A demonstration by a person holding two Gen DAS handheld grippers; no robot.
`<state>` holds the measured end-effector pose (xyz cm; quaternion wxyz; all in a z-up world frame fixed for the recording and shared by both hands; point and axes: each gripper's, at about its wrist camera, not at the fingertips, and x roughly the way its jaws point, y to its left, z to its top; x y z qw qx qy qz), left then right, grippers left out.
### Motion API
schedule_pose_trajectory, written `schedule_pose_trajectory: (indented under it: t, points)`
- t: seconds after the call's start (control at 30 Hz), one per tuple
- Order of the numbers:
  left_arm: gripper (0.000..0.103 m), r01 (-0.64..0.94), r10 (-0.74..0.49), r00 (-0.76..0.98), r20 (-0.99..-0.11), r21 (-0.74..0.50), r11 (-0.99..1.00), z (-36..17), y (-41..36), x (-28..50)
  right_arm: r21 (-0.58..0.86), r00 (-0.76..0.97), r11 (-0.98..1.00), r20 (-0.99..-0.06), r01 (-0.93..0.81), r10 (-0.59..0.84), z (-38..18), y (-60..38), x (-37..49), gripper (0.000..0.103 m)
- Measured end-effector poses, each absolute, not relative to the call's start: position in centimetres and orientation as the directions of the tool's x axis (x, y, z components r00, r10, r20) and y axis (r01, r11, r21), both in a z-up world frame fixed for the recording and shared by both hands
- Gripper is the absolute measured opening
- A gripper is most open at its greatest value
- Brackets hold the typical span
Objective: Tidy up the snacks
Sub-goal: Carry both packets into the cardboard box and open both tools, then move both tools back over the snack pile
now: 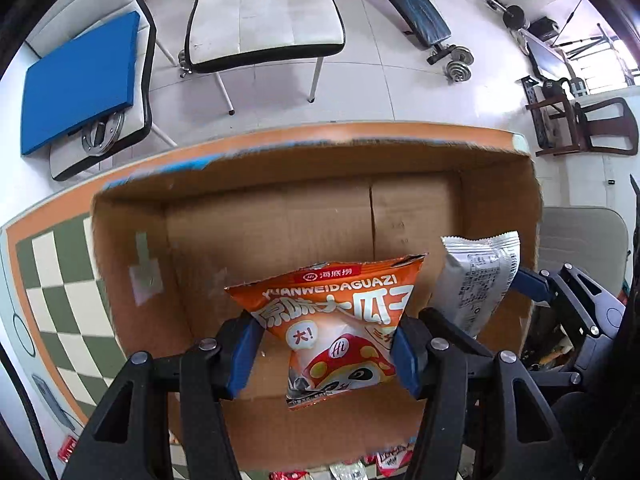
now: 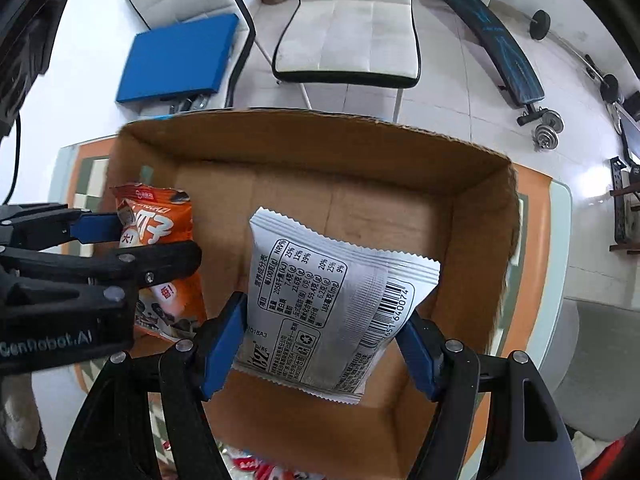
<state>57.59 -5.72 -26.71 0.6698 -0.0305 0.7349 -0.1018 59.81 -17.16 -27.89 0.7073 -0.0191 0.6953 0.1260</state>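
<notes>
My left gripper (image 1: 326, 346) is shut on an orange sunflower-seed packet (image 1: 340, 320) and holds it over the open cardboard box (image 1: 280, 216). My right gripper (image 2: 320, 348) is shut on a silver snack packet (image 2: 332, 300) with its barcode side up, also above the box (image 2: 472, 240). In the left wrist view the silver packet (image 1: 476, 276) and the right gripper (image 1: 532, 284) show at the right. In the right wrist view the orange packet (image 2: 160, 232) and the left gripper (image 2: 120, 240) show at the left. The box floor looks bare.
The box stands on a table with a checkered orange-bordered mat (image 1: 60, 280). Several small snack packets (image 1: 384, 464) lie on the table in front of the box. White chairs (image 1: 264, 12), a blue pad (image 1: 80, 80) and a weight bench (image 1: 408, 4) stand beyond the table.
</notes>
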Motion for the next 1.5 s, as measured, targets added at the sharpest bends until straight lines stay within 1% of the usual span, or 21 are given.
schedule_pose_trajectory:
  t: [0.13,0.2,0.23,0.27,0.3,0.37,0.43,0.6,0.7,0.8,1.0,1.1,1.13,1.23,1.3,1.33,1.47,1.5]
  points:
    - [0.056,0.075,-0.191,-0.122,-0.974,-0.201,0.977,-27.8,-6.1,58.8,0.18,-0.047,0.963,-0.984,-0.201,0.174,-30.3,-17.6,61.8,0.074]
    - [0.056,0.083,-0.192,-0.129,-0.973,-0.204,0.976,-28.4,-6.3,59.3,0.172,-0.057,0.963,-0.985,-0.209,0.164,-30.9,-17.8,62.2,0.075]
    - [0.057,0.076,-0.19,-0.127,-0.973,-0.201,0.977,-28.4,-6.3,59.5,0.166,-0.063,0.964,-0.986,-0.207,0.156,-31.4,-17.8,62.6,0.077]
    - [0.06,0.07,-0.196,-0.129,-0.972,-0.206,0.976,-28.5,-6.3,59.6,0.165,-0.071,0.965,-0.986,-0.203,0.153,-31.7,-17.9,62.9,0.086]
    - [0.069,0.069,-0.203,-0.13,-0.971,-0.213,0.975,-28.6,-6.4,59.8,0.169,-0.078,0.965,-0.985,-0.198,0.156,-31.8,-18.0,63.0,0.09]
    - [0.085,0.07,-0.187,-0.109,-0.976,-0.195,0.978,-28.2,-6.5,60.0,0.179,-0.075,0.966,-0.983,-0.187,0.167,-31.8,-18.1,63.3,0.091]
    - [0.085,0.063,-0.18,-0.101,-0.978,-0.187,0.98,-28.3,-6.3,60.1,0.151,-0.057,0.97,-0.988,-0.191,0.143,-31.6,-18.1,63.5,0.092]
    - [0.085,0.046,-0.181,-0.09,-0.979,-0.186,0.981,-27.7,-5.8,59.4,0.149,-0.048,0.974,-0.989,-0.173,0.143,-31.1,-18.3,63.5,0.092]
    - [0.085,0.043,-0.186,-0.078,-0.979,-0.19,0.981,-26.9,-5.5,58.6,0.148,-0.037,0.976,-0.989,-0.162,0.144,-30.5,-18.5,63.1,0.092]
    - [0.085,0.037,-0.196,-0.034,-0.98,-0.198,0.98,-25.1,-5.1,57.1,0.144,-0.013,0.979,-0.989,-0.147,0.144,-29.5,-18.7,62.1,0.093]
    - [0.085,-0.03,-0.207,0.098,-0.973,-0.211,0.977,-20.0,-2.9,50.8,0.214,0.06,0.974,-0.974,-0.069,0.218,-26.0,-19.9,57.7,0.093]
    - [0.085,-0.103,-0.215,0.124,-0.969,-0.228,0.968,-18.7,-1.1,46.2,0.277,0.081,0.961,-0.957,-0.013,0.278,-24.8,-20.6,54.3,0.093]
    - [0.085,-0.151,-0.215,0.117,-0.97,-0.231,0.961,-18.7,-0.2,44.0,0.299,0.09,0.954,-0.951,0.003,0.297,-24.4,-20.8,53.0,0.093]
    - [0.085,-0.253,-0.238,0.076,-0.968,-0.25,0.935,-20.1,1.6,39.3,0.33,0.106,0.944,-0.94,0.029,0.325,-23.5,-21.0,49.5,0.093]
    - [0.085,-0.336,-0.301,0.018,-0.953,-0.289,0.896,-22.4,2.7,36.3,0.355,0.12,0.934,-0.93,0.049,0.347,-23.1,-21.2,46.8,0.093]
    - [0.085,-0.388,-0.347,-0.03,-0.937,-0.309,0.868,-24.4,3.3,34.7,0.361,0.125,0.931,-0.928,0.059,0.352,-23.0,-21.4,45.5,0.093]
    - [0.085,-0.543,-0.477,-0.127,-0.87,-0.341,0.767,-30.1,3.9,32.0,0.316,0.155,0.941,-0.942,0.118,0.297,-23.3,-22.3,40.3,0.093]
    - [0.085,-0.559,-0.485,-0.134,-0.864,-0.338,0.757,-30.9,3.9,31.8,0.3,0.147,0.944,-0.949,0.14,0.28,-23.9,-22.7,39.0,0.093]
